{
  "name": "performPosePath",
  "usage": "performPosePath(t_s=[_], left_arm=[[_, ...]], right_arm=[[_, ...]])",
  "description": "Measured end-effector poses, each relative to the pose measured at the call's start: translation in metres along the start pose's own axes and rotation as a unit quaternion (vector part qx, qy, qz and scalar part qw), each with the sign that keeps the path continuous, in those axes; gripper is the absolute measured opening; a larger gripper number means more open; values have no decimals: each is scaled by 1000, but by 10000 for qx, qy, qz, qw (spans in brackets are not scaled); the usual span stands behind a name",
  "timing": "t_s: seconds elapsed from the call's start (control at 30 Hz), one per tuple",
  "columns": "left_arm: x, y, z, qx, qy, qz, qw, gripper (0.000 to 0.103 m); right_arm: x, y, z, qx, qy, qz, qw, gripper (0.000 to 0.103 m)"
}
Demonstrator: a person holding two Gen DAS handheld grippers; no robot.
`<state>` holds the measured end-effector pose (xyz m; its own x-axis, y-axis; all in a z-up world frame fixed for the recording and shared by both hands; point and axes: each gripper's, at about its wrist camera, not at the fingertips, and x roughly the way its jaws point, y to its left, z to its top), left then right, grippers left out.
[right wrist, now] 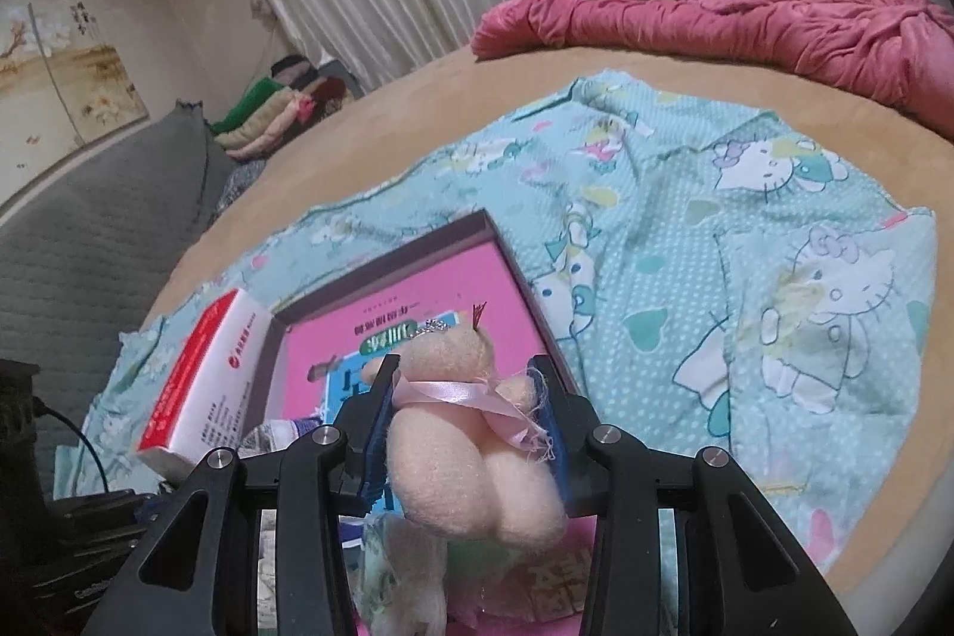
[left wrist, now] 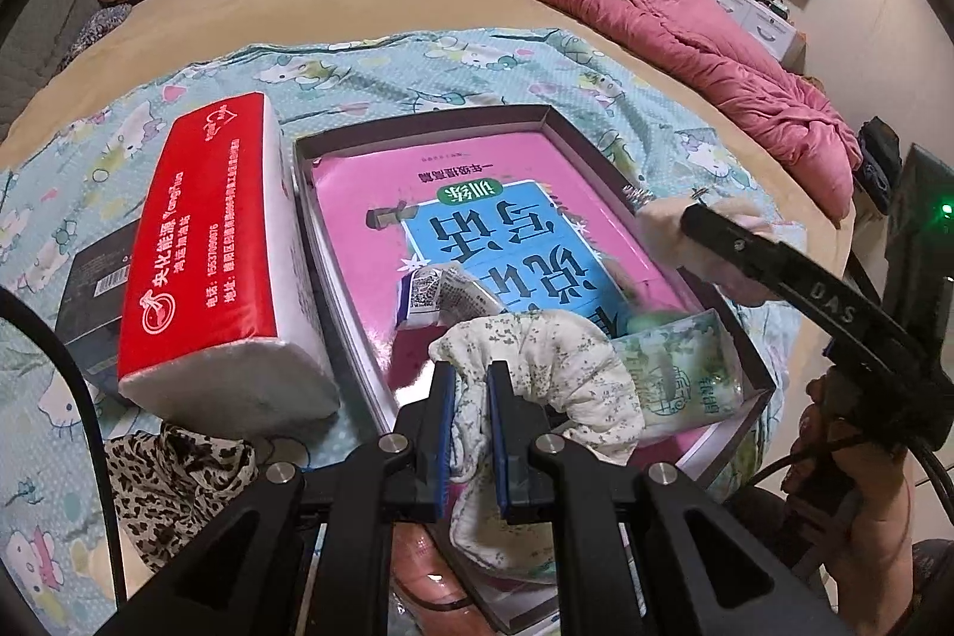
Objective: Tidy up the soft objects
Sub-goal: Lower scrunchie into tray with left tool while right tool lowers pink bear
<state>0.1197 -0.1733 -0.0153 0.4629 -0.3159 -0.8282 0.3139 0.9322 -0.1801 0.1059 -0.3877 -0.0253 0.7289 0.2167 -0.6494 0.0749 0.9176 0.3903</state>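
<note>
A floral cloth [left wrist: 536,368] is clamped between the left gripper's [left wrist: 471,391] fingers at lower centre, over the box [left wrist: 536,114]. A plush bear [right wrist: 471,433] is gripped by the right gripper [right wrist: 465,397], above the pink book [left wrist: 477,195]. A red tissue pack [left wrist: 208,248] lies left of the box.

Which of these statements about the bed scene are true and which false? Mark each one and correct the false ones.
1. The left tool grips a floral cloth. True.
2. The right tool is empty. False: it holds a small plush bear.
3. The red tissue pack lies inside the box. False: it rests outside, beside the box's wall.
4. A pink book lies in the box. True.
5. The bear wears a pink ribbon. True.
</note>
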Motion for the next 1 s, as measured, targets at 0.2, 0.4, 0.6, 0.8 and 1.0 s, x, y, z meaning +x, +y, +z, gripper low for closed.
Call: performPosePath(t_s=[0.2,0.4,0.6,0.8,1.0], left_arm=[[0,-1,0,58,-15,39,10000,11],[1,-1,-1,57,11,47,10000,11],[4,0,-2,71,45,73,9999,11],[7,3,-5,-6,96,54,9999,11],[7,5,-5,-66,91,29,9999,11]], right_arm=[[11,1,-4,-37,177,-40,9998,43],[17,2,-7,-65,305,-79,9995,44],[20,4,-10,-113,375,-75,9992,46],[19,3,-11,-101,357,-32,9993,51],[17,5,-10,-139,332,-1,9994,54]])
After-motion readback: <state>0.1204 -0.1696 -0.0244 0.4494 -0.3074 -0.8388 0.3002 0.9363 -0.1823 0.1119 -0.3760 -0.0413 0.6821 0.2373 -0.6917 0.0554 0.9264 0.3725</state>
